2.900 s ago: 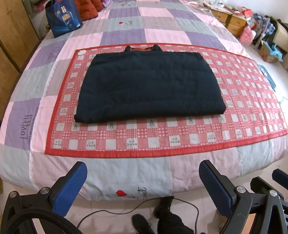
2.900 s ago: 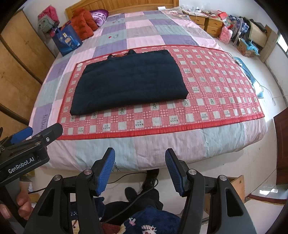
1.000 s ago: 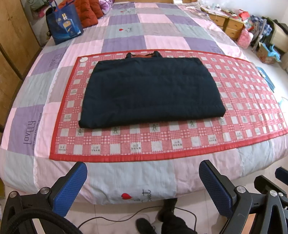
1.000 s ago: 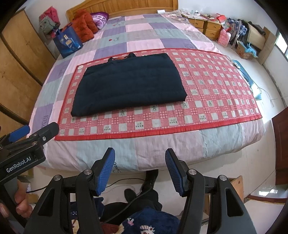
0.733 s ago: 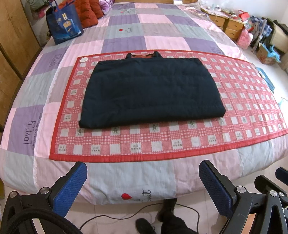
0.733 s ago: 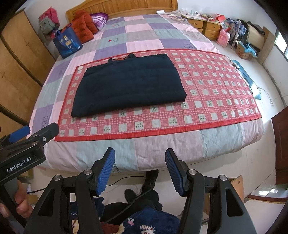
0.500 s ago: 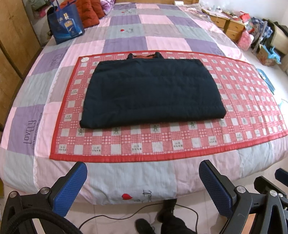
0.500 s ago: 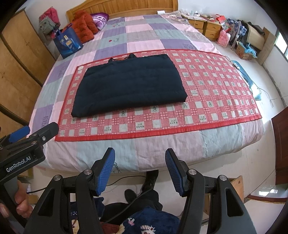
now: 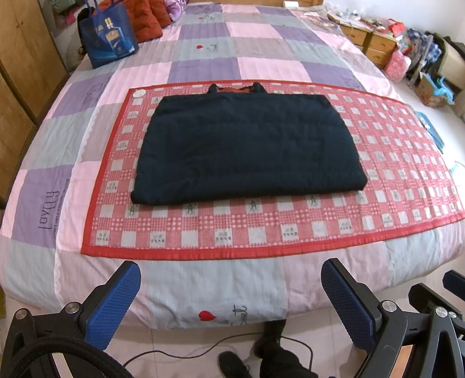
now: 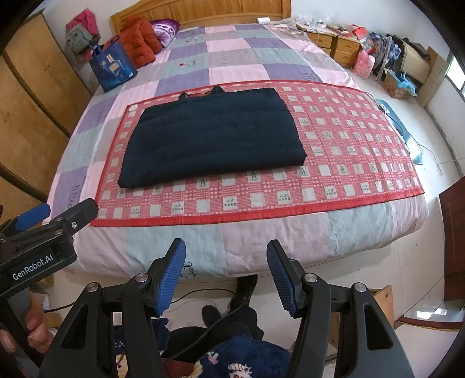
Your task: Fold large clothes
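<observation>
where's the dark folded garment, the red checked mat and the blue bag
dark folded garment (image 9: 247,145), left wrist view, middle of its top face
red checked mat (image 9: 407,162), left wrist view, bare checked part right of the garment
blue bag (image 10: 114,68), right wrist view, its printed front

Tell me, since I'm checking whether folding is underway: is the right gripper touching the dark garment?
Apart. The right wrist view shows the right gripper open off the bed's near edge, with quilt and red mat between it and the dark garment.

We're in a lived-in home bedroom: a big bed (image 10: 247,241) with a wooden headboard (image 10: 203,11) and patchwork quilt (image 9: 203,49), wooden wardrobe doors (image 10: 32,116) along its left edge, bedside drawers (image 10: 334,43) by the far right corner (heaped with clutter).
</observation>
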A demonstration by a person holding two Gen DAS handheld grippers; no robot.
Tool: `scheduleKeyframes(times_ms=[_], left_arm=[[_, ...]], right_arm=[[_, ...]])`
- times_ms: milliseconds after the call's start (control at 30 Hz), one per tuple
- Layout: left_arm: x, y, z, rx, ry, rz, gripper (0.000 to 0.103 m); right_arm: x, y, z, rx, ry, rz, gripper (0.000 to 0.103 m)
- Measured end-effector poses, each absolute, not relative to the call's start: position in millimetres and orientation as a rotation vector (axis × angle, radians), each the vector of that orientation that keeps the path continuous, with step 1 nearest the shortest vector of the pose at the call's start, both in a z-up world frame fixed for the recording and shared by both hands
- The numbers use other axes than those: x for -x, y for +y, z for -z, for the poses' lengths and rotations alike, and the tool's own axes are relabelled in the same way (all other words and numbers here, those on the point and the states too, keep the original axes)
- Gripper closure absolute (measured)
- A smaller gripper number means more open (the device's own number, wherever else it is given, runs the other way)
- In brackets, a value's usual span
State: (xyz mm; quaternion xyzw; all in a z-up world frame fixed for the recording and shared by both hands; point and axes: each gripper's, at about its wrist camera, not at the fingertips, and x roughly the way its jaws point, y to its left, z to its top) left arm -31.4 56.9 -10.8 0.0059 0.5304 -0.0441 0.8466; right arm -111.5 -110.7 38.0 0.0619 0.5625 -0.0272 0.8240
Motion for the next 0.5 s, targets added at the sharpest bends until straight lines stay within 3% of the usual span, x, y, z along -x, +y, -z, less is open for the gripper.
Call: scheduleKeyframes(times_ms=[500], left_arm=[[30.3,60.3,8.8,-0.017,1.107,0.103,0.001]], right_arm=[[112.7,-104.6,-39.5,-0.131,1.193,0.063,0.041]])
